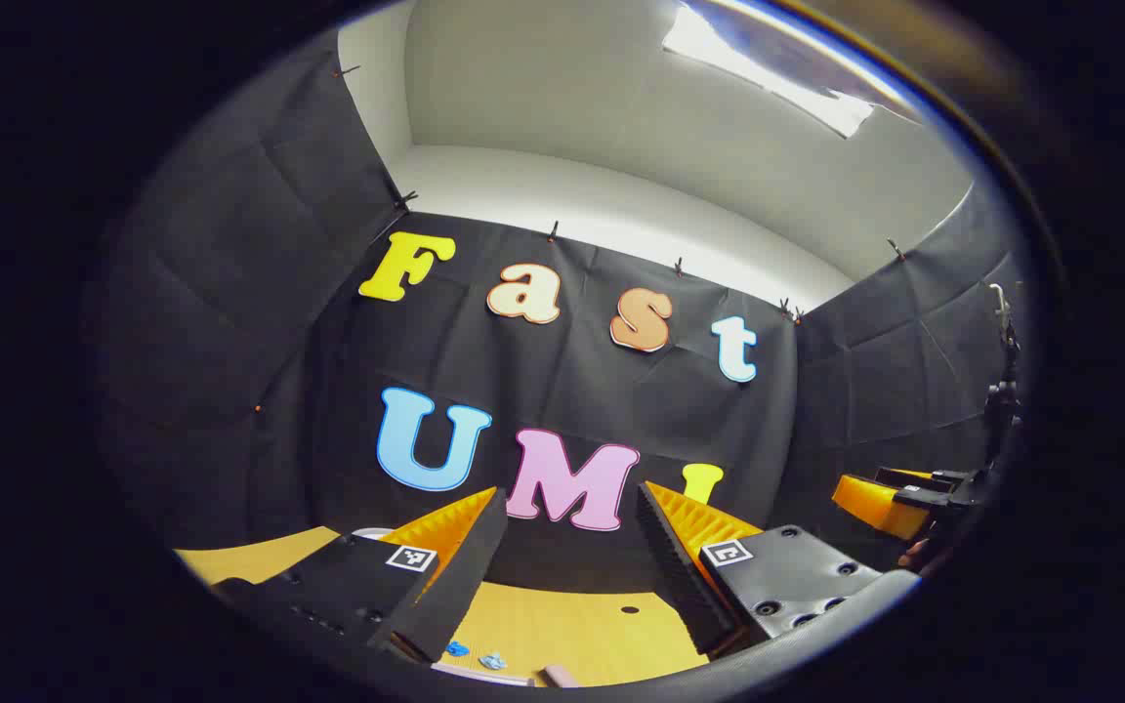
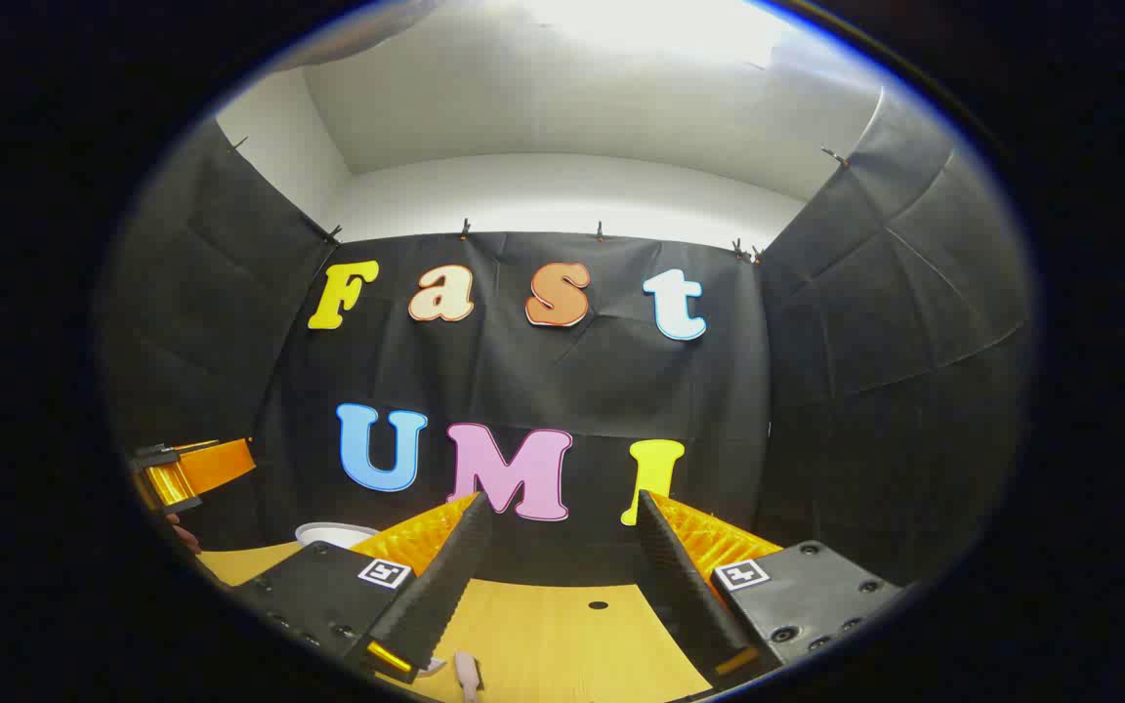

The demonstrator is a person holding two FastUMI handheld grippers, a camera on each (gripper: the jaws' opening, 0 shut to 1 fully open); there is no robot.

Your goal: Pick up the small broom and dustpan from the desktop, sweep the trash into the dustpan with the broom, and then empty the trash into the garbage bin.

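Both grippers are held up over the yellow wooden desktop [image 1: 572,625], facing the back wall. My left gripper [image 1: 570,498] is open with nothing between its fingers. Below it lie two small blue scraps of trash [image 1: 475,654], a white strip [image 1: 479,674] and a pale pink piece [image 1: 556,674], cut off by the lower edge. My right gripper [image 2: 562,503] is also open and holds nothing. A pale pink piece [image 2: 466,674] and a white bit [image 2: 431,667] lie under it; I cannot tell whether they belong to the broom or the dustpan.
A white round rim [image 2: 333,534] stands at the back left of the desktop [image 2: 562,635], also seen as a white rim [image 1: 372,533]. The desktop has a small dark hole [image 2: 598,605]. The other gripper [image 1: 890,503] shows at the far right, and the left one [image 2: 191,474], with a hand, at the far left.
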